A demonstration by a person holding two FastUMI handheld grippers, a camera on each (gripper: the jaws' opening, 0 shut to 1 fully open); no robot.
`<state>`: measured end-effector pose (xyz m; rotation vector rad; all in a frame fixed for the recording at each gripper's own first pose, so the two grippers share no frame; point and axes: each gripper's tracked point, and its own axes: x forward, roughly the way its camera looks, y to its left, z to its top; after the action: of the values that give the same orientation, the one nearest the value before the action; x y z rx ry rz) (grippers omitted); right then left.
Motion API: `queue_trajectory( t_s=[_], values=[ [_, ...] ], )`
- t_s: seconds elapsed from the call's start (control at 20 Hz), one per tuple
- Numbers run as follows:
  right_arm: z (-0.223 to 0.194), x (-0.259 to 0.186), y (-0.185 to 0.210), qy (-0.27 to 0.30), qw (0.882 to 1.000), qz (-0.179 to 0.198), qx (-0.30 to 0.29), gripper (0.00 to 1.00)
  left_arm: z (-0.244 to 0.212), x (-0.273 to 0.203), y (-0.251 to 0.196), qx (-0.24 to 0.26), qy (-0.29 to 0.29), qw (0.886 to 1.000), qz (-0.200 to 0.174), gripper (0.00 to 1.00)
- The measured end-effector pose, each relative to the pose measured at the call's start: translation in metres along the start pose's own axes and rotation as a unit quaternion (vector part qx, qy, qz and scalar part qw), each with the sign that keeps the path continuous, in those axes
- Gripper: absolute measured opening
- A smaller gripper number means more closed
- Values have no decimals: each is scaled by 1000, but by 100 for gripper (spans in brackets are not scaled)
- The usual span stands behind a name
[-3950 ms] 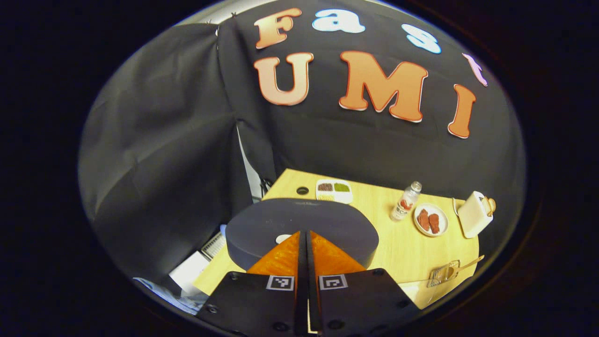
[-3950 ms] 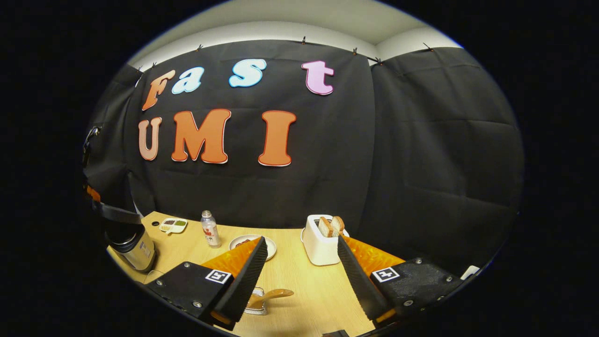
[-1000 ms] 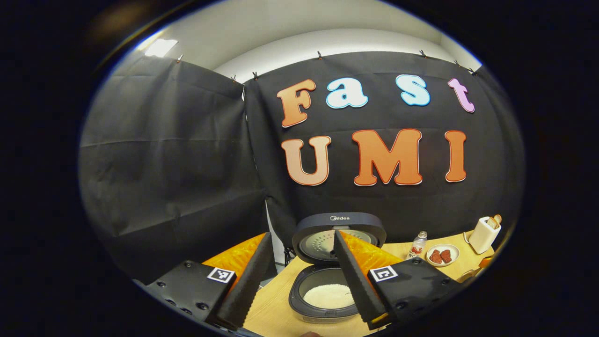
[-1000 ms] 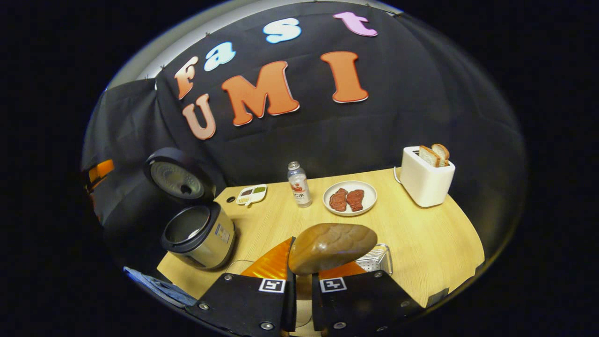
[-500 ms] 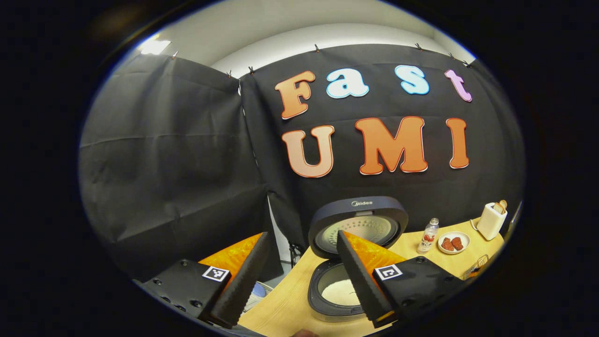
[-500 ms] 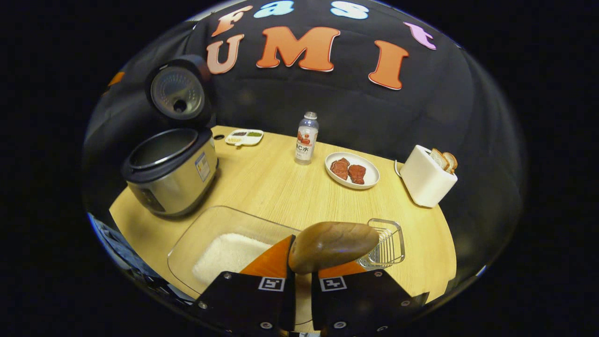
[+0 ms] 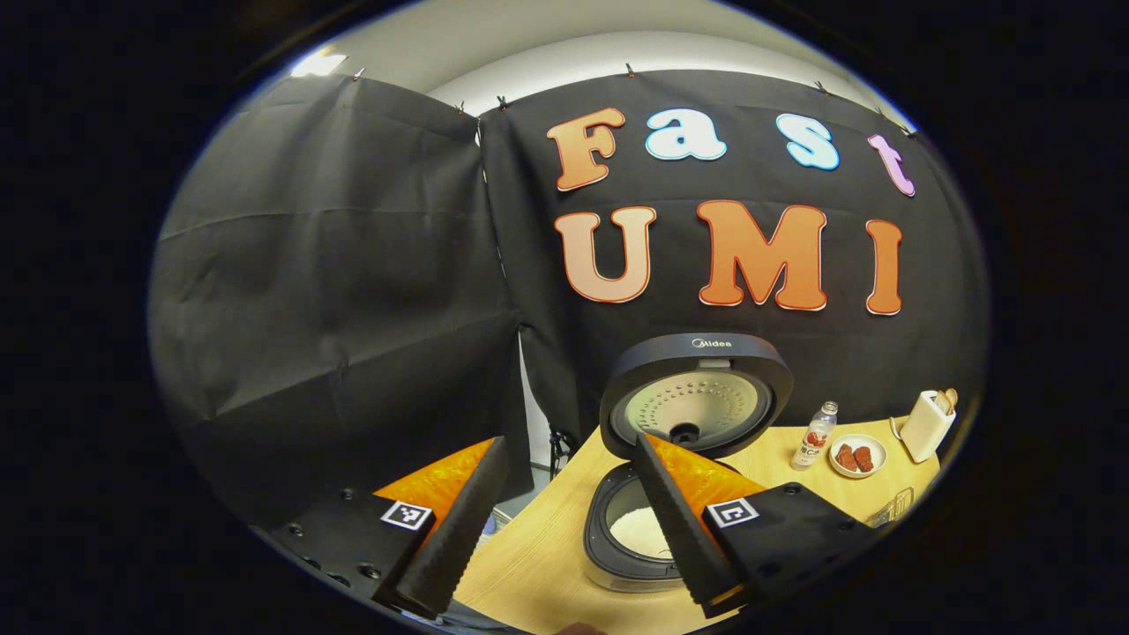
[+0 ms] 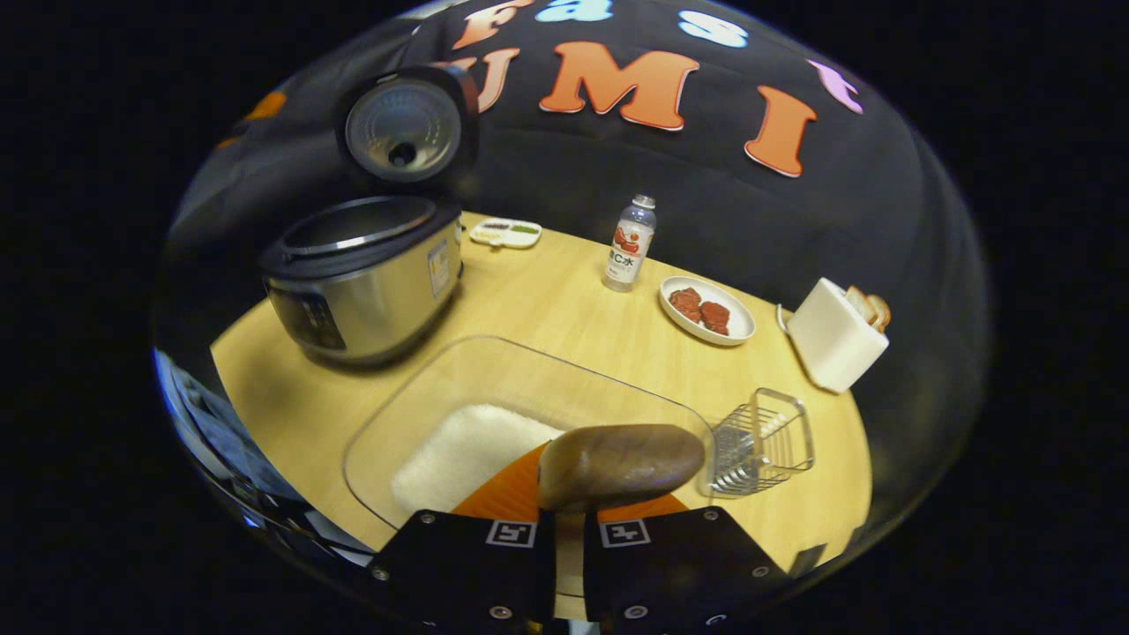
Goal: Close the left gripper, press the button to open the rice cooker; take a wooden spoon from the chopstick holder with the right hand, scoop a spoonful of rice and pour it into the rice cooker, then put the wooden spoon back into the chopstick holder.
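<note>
The rice cooker (image 8: 362,278) stands at the table's left with its lid (image 8: 404,128) raised; in the left gripper view white rice lies in its pot (image 7: 637,529). My right gripper (image 8: 569,520) is shut on the wooden spoon (image 8: 620,466), whose brown bowl hovers over the near right end of a clear glass dish (image 8: 494,375) that holds a heap of rice (image 8: 467,454). Just right of the spoon stands the wire chopstick holder (image 8: 763,441). My left gripper (image 7: 564,520) is open, held in front of the cooker with nothing between its fingers.
A small bottle (image 8: 628,242), a plate of red meat pieces (image 8: 706,310), a white toaster with bread (image 8: 833,339) and a little divided dish (image 8: 504,232) stand along the back of the wooden table (image 8: 564,309). Black cloth walls close in behind.
My right gripper has carried the spoon out of the holder, leftward and down over the glass dish. The left gripper opened after the lid sprang up and has drawn back a little.
</note>
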<state>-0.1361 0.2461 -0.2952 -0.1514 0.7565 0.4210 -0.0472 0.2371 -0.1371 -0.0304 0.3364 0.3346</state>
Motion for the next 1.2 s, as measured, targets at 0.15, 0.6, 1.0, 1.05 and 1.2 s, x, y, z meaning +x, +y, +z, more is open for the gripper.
queue_trajectory(
  t_s=[0.15,0.6,1.0,1.05,1.2],
  values=[
    [1,4,4,-2,998,11,64,12,-3,-3,-6,17,2,1000,-5,97],
    [13,28,23,10,985,29,171,11,-11,-8,15,27,13,999,15,98],
    [4,32,15,54,944,70,319,11,-26,-9,37,10,35,998,48,98],
    [2,32,15,57,939,73,332,11,-25,-8,37,10,36,998,49,98],
    [3,32,19,65,921,92,372,11,-25,-7,33,12,36,998,48,98]
  ],
)
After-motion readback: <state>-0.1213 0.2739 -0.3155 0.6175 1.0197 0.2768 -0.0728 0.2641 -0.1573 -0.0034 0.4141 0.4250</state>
